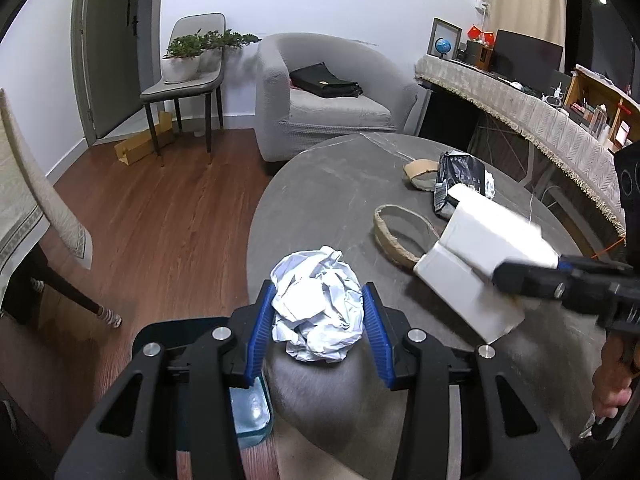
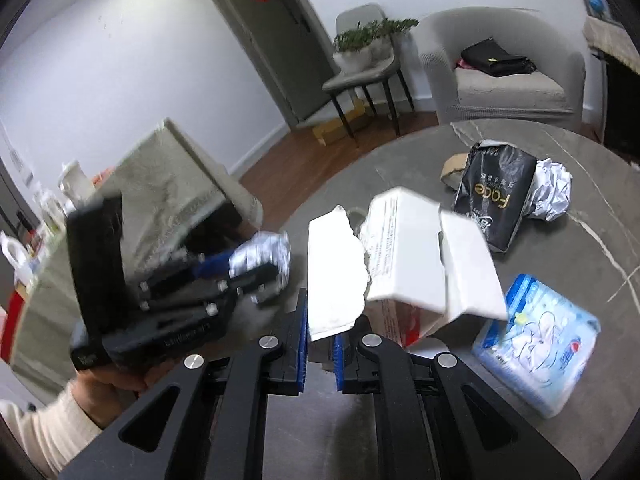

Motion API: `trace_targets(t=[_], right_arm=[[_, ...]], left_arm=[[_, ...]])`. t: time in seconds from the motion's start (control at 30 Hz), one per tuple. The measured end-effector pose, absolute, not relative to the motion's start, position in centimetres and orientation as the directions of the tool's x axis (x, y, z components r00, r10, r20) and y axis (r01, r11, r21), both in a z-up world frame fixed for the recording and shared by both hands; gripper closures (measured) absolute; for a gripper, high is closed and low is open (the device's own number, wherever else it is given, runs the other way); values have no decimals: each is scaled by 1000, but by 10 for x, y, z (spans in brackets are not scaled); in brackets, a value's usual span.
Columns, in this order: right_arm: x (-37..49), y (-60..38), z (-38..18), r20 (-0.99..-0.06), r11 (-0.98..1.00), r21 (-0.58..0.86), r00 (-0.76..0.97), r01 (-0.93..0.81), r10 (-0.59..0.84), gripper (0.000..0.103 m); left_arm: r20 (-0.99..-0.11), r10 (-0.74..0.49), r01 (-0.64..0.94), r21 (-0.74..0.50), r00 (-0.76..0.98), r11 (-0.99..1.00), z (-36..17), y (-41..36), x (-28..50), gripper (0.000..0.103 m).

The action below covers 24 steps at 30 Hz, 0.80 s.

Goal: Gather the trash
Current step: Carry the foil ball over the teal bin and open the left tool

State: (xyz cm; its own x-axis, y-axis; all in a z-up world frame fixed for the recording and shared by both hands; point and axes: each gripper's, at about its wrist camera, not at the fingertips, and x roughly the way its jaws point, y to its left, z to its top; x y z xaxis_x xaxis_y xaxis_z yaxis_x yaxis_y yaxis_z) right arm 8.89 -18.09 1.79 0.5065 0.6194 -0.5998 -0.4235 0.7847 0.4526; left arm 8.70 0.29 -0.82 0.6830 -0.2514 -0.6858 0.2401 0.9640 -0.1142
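The left hand-held gripper pinched a crumpled ball of white paper between its blue ribbed pads, the pads pressed against both sides of the ball. It hung over the near edge of the round grey stone-look worktop, and a corner of a clear glass container showed just under its left finger, a detail only the left wrist view gave.

The right hand-held gripper was closed on a torn flap of a white cardboard box, its blue pads nearly together with the flap between them. In the left wrist view the same box hung above the worktop at the tip of the right gripper, near a looped strip of brown cardboard lying flat.

Farther toward the far edge stood a black crumpled plastic packet with white print, with a curled brown cardboard scrap just beside it. The right wrist view showed that packet with a second crumpled white paper ball touching its right side, mostly hidden from the left camera. Only the right wrist view showed a blue and white soft pack at the worktop's right edge, and the person's cream sleeve behind the blurred left gripper.
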Motion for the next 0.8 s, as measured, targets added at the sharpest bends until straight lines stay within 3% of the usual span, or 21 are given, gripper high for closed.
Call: trace_targets(t=[0.3, 0.57, 0.8], right_arm=[[85, -164, 27, -553, 757, 483, 517, -441, 654, 101], [85, -155, 47, -463, 725, 494, 561, -480, 686, 102], [94, -129, 46, -465, 721, 487, 551, -494, 692, 102]], left_arm=[[-681, -232, 210, -116, 695, 971, -6, 28, 73, 56], [-677, -222, 186, -128, 702, 974, -6, 53, 69, 57], [-696, -177, 139, -111, 696, 984, -16, 85, 66, 57]])
